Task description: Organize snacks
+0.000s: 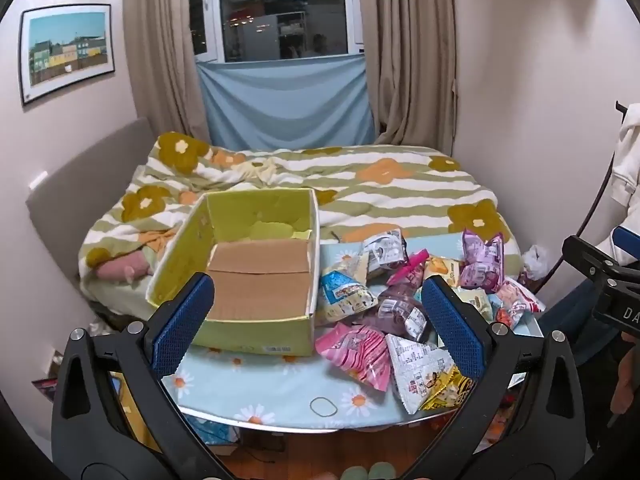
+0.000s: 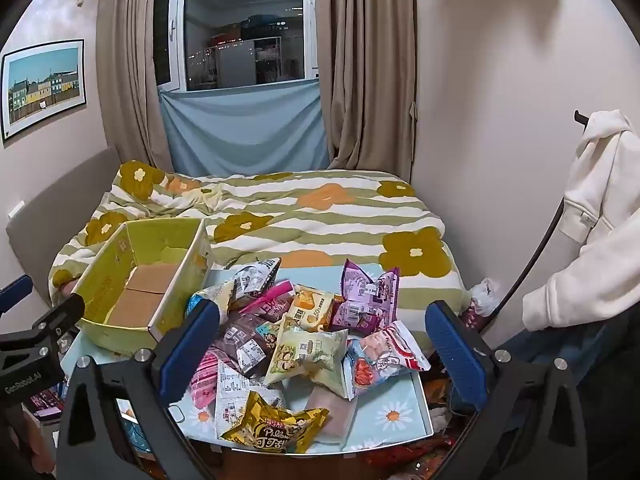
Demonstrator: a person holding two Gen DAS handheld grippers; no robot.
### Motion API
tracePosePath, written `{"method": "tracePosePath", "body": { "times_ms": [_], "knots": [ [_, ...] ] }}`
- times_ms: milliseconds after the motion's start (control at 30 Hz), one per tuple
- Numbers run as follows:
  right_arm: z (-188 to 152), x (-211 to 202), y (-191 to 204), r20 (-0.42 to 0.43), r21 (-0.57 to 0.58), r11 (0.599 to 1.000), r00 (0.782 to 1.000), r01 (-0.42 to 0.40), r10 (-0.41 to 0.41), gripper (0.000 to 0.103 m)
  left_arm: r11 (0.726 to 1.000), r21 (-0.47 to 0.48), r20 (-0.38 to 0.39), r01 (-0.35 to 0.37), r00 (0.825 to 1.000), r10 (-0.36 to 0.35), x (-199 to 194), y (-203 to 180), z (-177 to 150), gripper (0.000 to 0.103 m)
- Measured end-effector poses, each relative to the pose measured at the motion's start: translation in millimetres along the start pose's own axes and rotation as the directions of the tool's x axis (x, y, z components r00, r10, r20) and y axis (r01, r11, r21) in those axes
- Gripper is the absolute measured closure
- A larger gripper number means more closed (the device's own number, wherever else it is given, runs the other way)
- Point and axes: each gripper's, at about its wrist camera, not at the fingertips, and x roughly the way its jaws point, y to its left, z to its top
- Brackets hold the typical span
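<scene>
Both grippers, left (image 1: 316,316) and right (image 2: 320,344), hung with jaws wide apart, holding nothing. The snacks (image 2: 304,332) lay piled on the worktop (image 2: 396,416), right of the empty box (image 1: 256,272). Best to take one top bag by its edge, then lift gently.

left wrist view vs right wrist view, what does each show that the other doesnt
Only the left wrist view shows the barcode label on the near wall of the box, and the left hand-held gripper head-on, open and holding nothing.

Only the right wrist view shows the whole white hoodie hanging at the right, the gold star-shaped packet in full, and the right hand-held gripper, also open and holding nothing.

Both show the empty green box, the snack pile on the daisy-print table, and the flowered bed behind.
</scene>
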Motion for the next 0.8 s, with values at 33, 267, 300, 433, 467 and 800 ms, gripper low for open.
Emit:
{"method": "tracePosePath", "body": {
  "times_ms": [33,267,300,433,467,800],
  "knots": [
    [0,1,0,-0.002,-0.001,1.000,1.000,0.003,-0.003,0.000,1.000,-0.007,0.034,0.011,0.999,-0.010,-2,1,-1,0.000],
    [0,3,1,0.004,0.005,1.000,1.000,-0.010,0.010,0.000,1.000,-0.003,0.033,0.000,0.999,0.000,-3,7,-4,0.000],
    [0,4,2,0.004,0.003,1.000,1.000,-0.009,0.009,0.000,1.000,-0.006,0.026,0.003,1.000,-0.003,-1,8,-3,0.000],
    [-2,5,2,0.008,0.005,1.000,1.000,-0.015,0.015,0.000,1.000,0.004,0.005,0.006,1.000,-0.006,4,6,1,0.000],
    [-3,6,3,0.009,0.006,1.000,1.000,-0.019,0.019,0.000,1.000,0.005,0.004,0.006,1.000,-0.006,5,6,1,0.000],
    [-2,8,17,0.001,-0.025,0.999,1.000,-0.031,0.031,0.000,1.000,-0.012,0.005,0.020,1.000,-0.020,7,11,1,0.000]
  ]
}}
